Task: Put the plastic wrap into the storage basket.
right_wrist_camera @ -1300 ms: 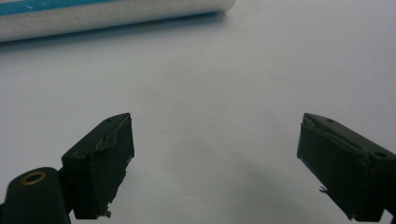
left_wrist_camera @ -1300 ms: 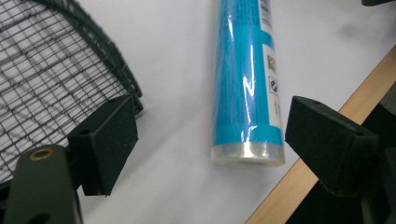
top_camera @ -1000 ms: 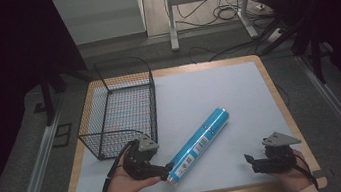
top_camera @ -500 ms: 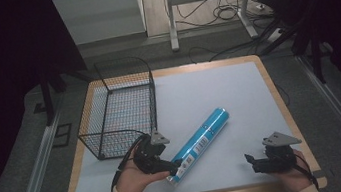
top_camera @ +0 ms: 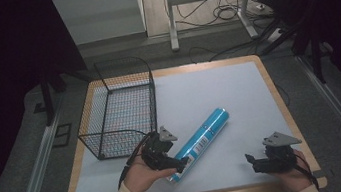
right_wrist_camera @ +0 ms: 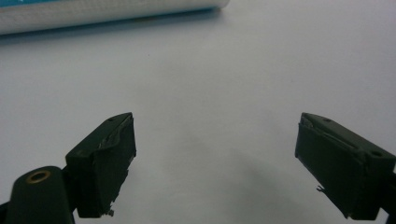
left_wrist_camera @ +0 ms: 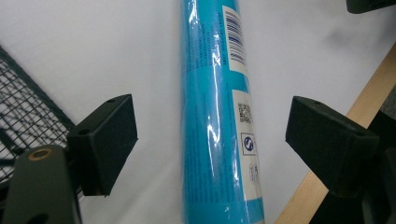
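Note:
A long blue tube [top_camera: 202, 139] with a white barcode label lies diagonally on the white mat, its near end toward the front edge. My left gripper [top_camera: 180, 159] is at that near end. In the left gripper view the tube [left_wrist_camera: 210, 70] runs between the two black pads [left_wrist_camera: 105, 140], which stand wide apart on either side and do not touch it; the left gripper [left_wrist_camera: 215, 121] is open. My right gripper [top_camera: 252, 163] rests low at the front right, apart from the tube. It too is open [right_wrist_camera: 215, 135], over bare mat, with the tube [right_wrist_camera: 93, 11] lying farther off.
A black wire basket [top_camera: 130, 132] stands at the left of the table, just behind my left hand. The table's wooden edge [top_camera: 281, 110] frames the white mat [top_camera: 218, 89]. In the left gripper view the wooden edge [left_wrist_camera: 369, 88] is close to the right jaw.
My left gripper has slid right and forward from beside the basket until its jaws straddle the tube's near end. The tube and the right gripper have stayed put.

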A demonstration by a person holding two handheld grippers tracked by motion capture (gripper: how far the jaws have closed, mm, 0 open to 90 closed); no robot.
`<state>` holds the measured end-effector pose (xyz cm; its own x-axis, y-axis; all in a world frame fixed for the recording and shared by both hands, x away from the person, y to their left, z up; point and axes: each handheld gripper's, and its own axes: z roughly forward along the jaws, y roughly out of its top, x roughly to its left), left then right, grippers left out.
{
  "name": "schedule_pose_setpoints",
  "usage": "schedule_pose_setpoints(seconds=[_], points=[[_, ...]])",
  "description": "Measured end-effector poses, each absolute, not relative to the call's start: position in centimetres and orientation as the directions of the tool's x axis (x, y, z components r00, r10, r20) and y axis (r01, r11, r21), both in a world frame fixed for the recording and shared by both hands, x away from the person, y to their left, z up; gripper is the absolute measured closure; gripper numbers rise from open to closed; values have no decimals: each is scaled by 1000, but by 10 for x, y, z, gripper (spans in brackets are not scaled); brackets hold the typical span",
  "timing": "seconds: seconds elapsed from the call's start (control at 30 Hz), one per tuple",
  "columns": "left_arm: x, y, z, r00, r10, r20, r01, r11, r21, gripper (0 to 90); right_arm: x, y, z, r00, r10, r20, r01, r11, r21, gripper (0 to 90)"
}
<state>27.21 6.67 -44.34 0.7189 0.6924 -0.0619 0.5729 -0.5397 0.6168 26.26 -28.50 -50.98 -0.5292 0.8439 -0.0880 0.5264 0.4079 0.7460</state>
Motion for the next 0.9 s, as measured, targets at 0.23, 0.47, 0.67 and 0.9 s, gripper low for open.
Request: schedule_pose_setpoints(seconds=[0.23,0.47,0.67,0.9], points=[[278,59,-444,726,685,-58,567,-548,615,163,263,-285,-510,-528,845,-90,525,408,747,130],[284,44,-446,735,675,-63,565,-559,607,161,263,-285,-510,-527,845,-92,523,408,748,130],[291,34,-447,742,668,-55,562,-575,595,157,263,-287,-509,-522,848,-94,522,405,751,130],[297,24,-448,743,667,-49,561,-582,589,153,263,-286,-509,-524,846,-97,518,407,752,130]])
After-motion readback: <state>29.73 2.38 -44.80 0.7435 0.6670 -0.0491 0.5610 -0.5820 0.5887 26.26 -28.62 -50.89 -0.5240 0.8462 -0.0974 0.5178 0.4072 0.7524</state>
